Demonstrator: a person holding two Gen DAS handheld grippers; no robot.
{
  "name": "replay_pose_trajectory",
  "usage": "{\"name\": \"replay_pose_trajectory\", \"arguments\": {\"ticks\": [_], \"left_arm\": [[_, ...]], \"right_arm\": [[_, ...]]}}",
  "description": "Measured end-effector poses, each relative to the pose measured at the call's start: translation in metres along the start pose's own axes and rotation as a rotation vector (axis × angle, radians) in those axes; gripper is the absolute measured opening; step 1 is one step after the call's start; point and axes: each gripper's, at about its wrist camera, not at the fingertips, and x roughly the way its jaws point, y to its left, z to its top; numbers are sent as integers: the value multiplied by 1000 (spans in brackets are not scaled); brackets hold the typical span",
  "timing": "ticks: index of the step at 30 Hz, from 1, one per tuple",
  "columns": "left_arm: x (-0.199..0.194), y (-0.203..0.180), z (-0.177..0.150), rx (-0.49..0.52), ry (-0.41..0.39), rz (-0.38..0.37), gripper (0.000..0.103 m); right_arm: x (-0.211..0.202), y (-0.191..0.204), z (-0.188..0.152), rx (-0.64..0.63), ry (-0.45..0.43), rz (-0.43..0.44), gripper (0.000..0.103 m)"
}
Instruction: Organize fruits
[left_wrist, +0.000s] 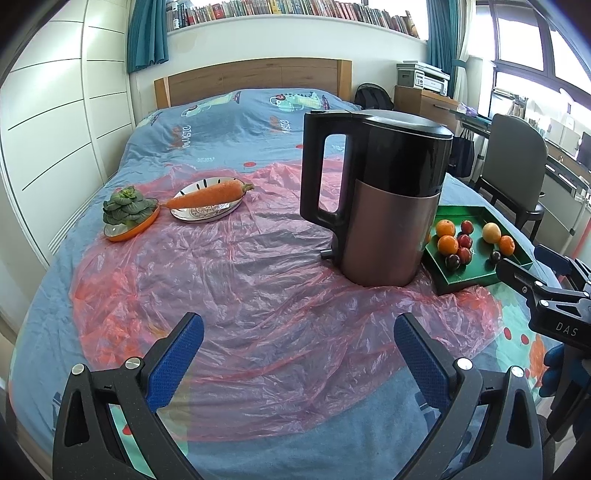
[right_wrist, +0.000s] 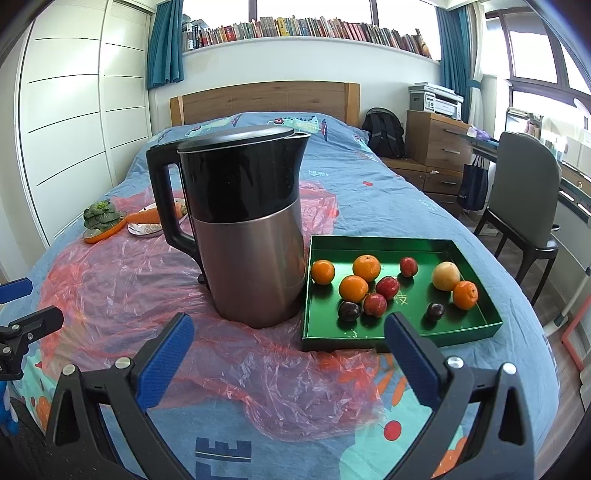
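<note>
A green tray (right_wrist: 384, 332) (left_wrist: 476, 278) sits on the bed to the right of a kettle. In it lie several oranges (right_wrist: 353, 288) (left_wrist: 447, 244), red plums (right_wrist: 387, 287), dark plums (right_wrist: 349, 311) and a pale yellow fruit (right_wrist: 446, 276) (left_wrist: 491, 232). My right gripper (right_wrist: 288, 328) is open and empty, low over the bed just in front of the tray's near edge. My left gripper (left_wrist: 298, 332) is open and empty over the pink plastic sheet, well left of the tray. The right gripper's body shows at the right edge of the left wrist view.
A tall black and copper kettle (right_wrist: 251, 236) (left_wrist: 380, 199) stands on crinkled pink plastic (left_wrist: 240, 280) beside the tray. Far left are a carrot (left_wrist: 207, 195) on a silver plate (left_wrist: 201, 214) and a leafy green (left_wrist: 125, 206) on an orange dish. A chair (right_wrist: 524, 206) stands beside the bed.
</note>
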Motion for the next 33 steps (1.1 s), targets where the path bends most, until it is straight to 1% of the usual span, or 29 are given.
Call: {"name": "replay_pose_trajectory", "arguments": {"ticks": [19, 33], "left_arm": [[-1, 2, -2, -2, 2, 0, 101], [-1, 2, -3, 1, 2, 4, 101]], "right_arm": [[0, 8, 1, -45, 6, 9, 103], [1, 8, 0, -44, 7, 10, 103]]}}
